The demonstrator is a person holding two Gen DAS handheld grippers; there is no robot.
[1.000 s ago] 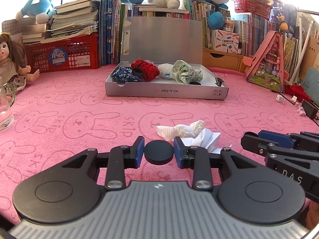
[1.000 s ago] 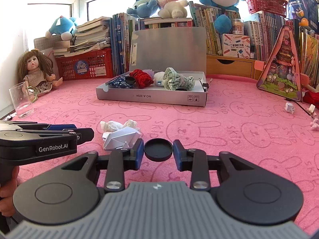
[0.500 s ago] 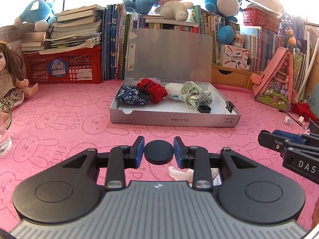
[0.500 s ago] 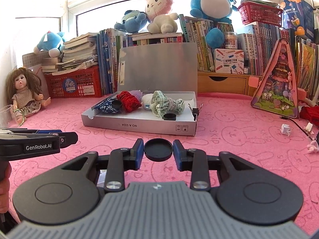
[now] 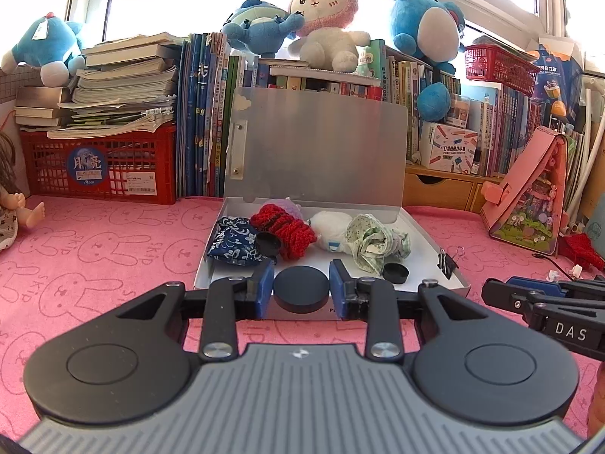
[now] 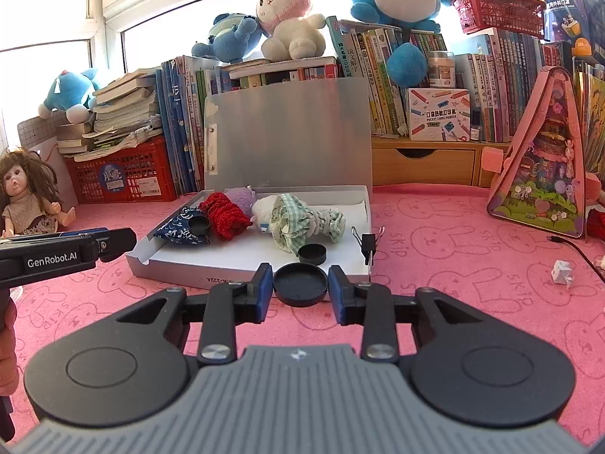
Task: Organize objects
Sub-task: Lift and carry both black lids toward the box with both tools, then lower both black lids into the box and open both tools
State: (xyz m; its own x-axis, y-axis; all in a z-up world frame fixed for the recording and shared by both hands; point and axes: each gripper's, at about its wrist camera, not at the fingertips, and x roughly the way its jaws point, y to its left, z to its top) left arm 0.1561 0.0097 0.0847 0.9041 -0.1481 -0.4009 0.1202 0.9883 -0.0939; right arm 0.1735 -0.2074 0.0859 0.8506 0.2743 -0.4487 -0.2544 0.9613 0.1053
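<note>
Left tongs (image 5: pixel 301 290) and right tongs (image 6: pixel 300 284) each stay clamped on a black round cap (image 5: pixel 300 287) just short of the open grey box (image 6: pixel 249 263) on the pink desk (image 6: pixel 453 265).

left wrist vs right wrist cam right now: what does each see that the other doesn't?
Left wrist only: the left gripper shut on its black cap, with the right gripper's tips at the right edge.
Right wrist only: the doll's face, a small white paper scrap on the pink mat, and the right gripper shut on its own black cap.
Both: the open silver box holding cloth bundles, the binder clip on its right wall, and the red crate.
</note>
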